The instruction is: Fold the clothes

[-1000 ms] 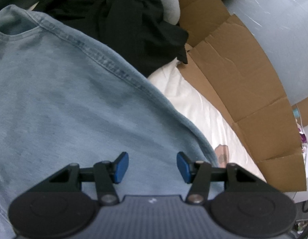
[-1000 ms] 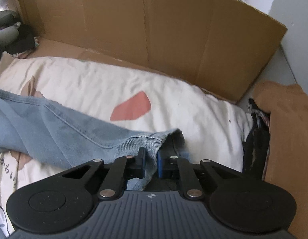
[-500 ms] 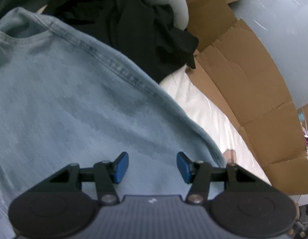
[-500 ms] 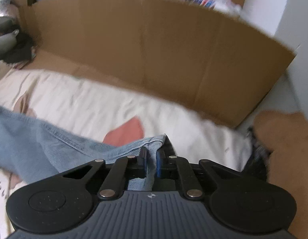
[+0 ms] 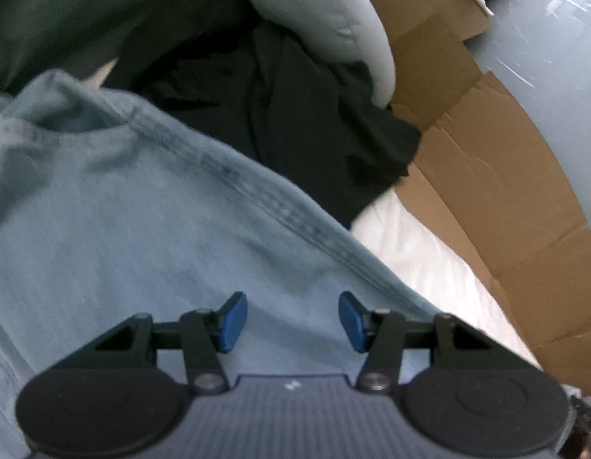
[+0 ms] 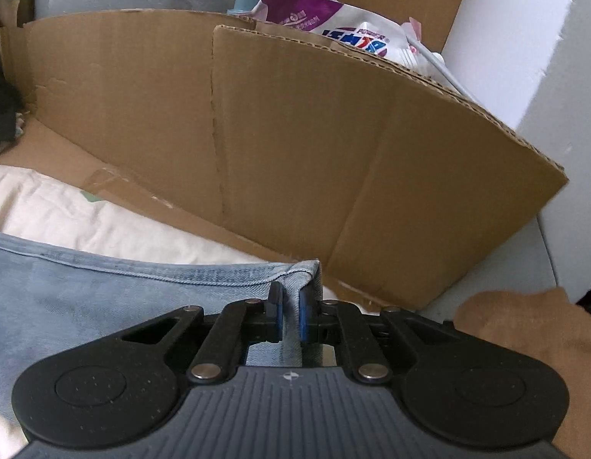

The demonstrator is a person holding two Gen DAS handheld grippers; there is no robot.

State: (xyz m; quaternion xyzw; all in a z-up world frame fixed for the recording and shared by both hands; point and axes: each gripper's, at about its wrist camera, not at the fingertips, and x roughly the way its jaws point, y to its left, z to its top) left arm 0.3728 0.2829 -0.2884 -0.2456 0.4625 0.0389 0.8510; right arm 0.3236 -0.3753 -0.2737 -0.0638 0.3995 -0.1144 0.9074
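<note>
We see the light blue denim jeans (image 5: pixel 150 252) filling the lower left of the left wrist view, spread fairly flat, with a darker stitched seam running diagonally from upper left to lower right. In the right wrist view the same denim (image 6: pixel 85 306) covers the lower left; its hemmed corner, at lower centre, stands pinched upright. The fabric looks faded and softly creased.

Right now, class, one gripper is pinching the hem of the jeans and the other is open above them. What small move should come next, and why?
Probably carry the right gripper, shut on the hem of the jeans, across the denim to start a fold. The left gripper hangs open over flat denim, gripping nothing, so it could then press down to hold the cloth in place.
</note>
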